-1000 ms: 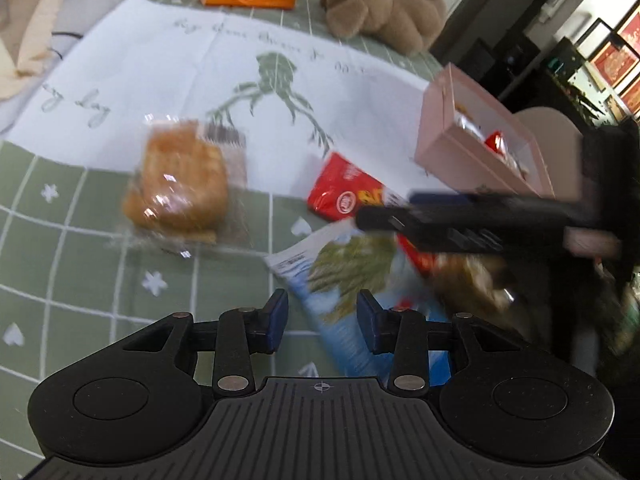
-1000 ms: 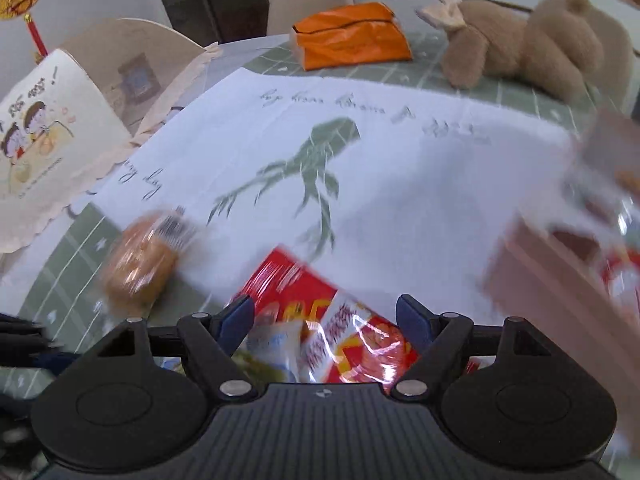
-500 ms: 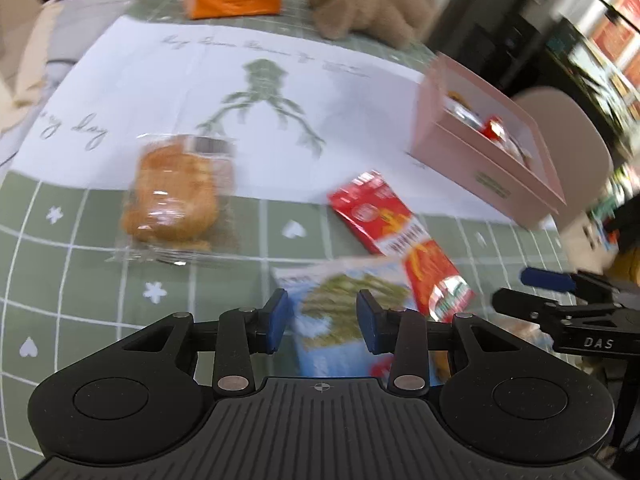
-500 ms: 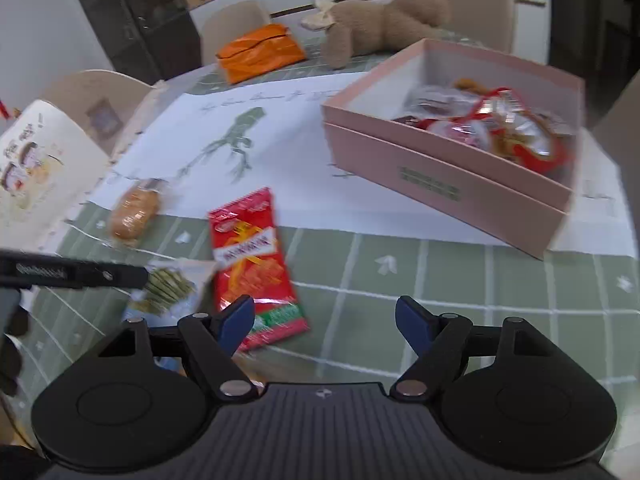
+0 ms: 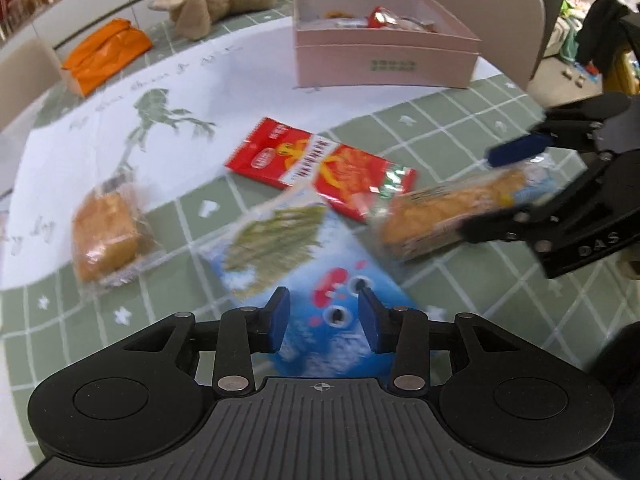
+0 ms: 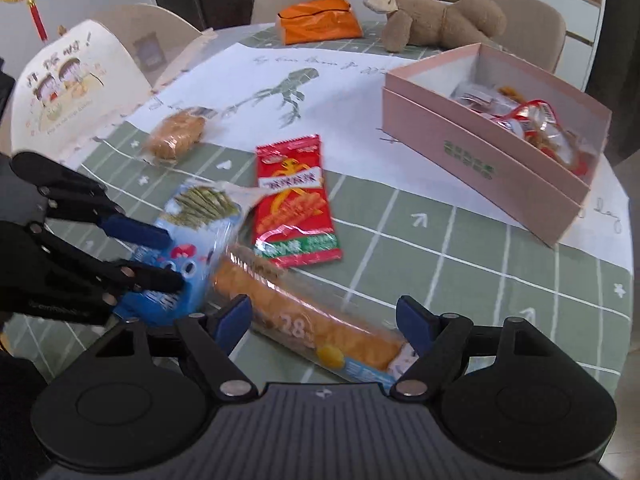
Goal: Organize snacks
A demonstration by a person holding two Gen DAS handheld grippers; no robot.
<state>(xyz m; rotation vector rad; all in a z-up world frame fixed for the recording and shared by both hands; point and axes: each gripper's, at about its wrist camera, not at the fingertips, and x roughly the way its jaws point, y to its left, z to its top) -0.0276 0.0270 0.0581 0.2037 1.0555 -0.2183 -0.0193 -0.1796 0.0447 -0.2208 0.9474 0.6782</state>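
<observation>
Right, left wrist view: left claw (image 5: 323, 318) has its jaws apart and empty, low over the blue snack bag (image 5: 316, 276), which lies flat on the surface (image 5: 460, 128) with the red packet (image 5: 320, 164) touching its far corner. Bag looks light, thin and slick, probably crinkly; I'd pinch an edge or corner, not the puffed middle. Right wrist view: right claw (image 6: 324, 322) is spread wide around the long bread pack (image 6: 304, 320), fingers either side, not yet closed on it. Soft, crushable filling under a slippery wrapper, so a gentle mid-length grip seems best. Pink box (image 6: 480, 152), already holding snacks, sits well apart on the far right.
</observation>
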